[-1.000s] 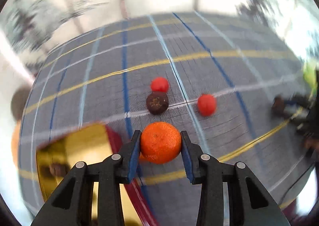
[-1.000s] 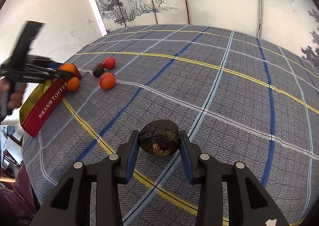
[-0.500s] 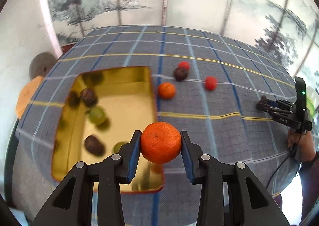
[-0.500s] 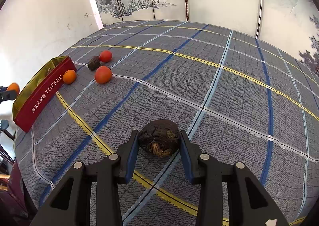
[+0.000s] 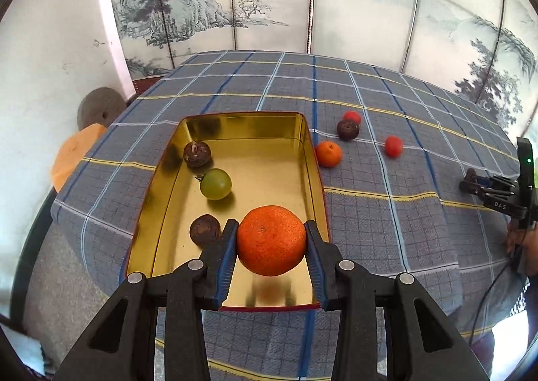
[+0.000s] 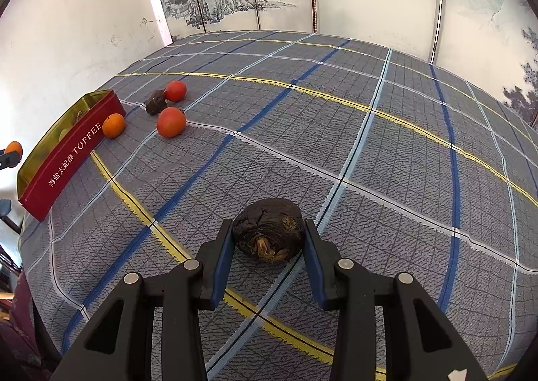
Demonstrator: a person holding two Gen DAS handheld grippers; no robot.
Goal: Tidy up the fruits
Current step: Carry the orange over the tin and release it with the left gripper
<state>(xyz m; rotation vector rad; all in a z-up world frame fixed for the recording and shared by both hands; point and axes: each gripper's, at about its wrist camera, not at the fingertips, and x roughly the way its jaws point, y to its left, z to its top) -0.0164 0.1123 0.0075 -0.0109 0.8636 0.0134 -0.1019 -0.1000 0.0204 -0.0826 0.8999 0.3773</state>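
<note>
My left gripper (image 5: 270, 246) is shut on an orange mandarin (image 5: 271, 239) and holds it above the near end of the gold tin (image 5: 242, 122). The tin holds two dark wrinkled fruits (image 5: 197, 154) (image 5: 205, 230) and a green tomato (image 5: 215, 184). My right gripper (image 6: 268, 246) is shut on a dark wrinkled fruit (image 6: 268, 234) just over the checked tablecloth. On the cloth right of the tin lie a second mandarin (image 5: 328, 154), a dark fruit (image 5: 348, 129) and two red tomatoes (image 5: 352, 117) (image 5: 393, 146). The right wrist view shows the tin's red side (image 6: 72, 154) at far left.
The table (image 6: 336, 132) has a grey-blue checked cloth that hangs over its near edge. A painted folding screen (image 5: 302, 1) stands behind it. A grey disc (image 5: 99, 107) and an orange object (image 5: 75, 154) sit off the table's left edge. The right gripper also shows at the left wrist view's right edge (image 5: 497, 192).
My left gripper has swung left and pulled back with the mandarin, from over the loose fruits to above the tin's near end. My right gripper has stayed put with its dark fruit.
</note>
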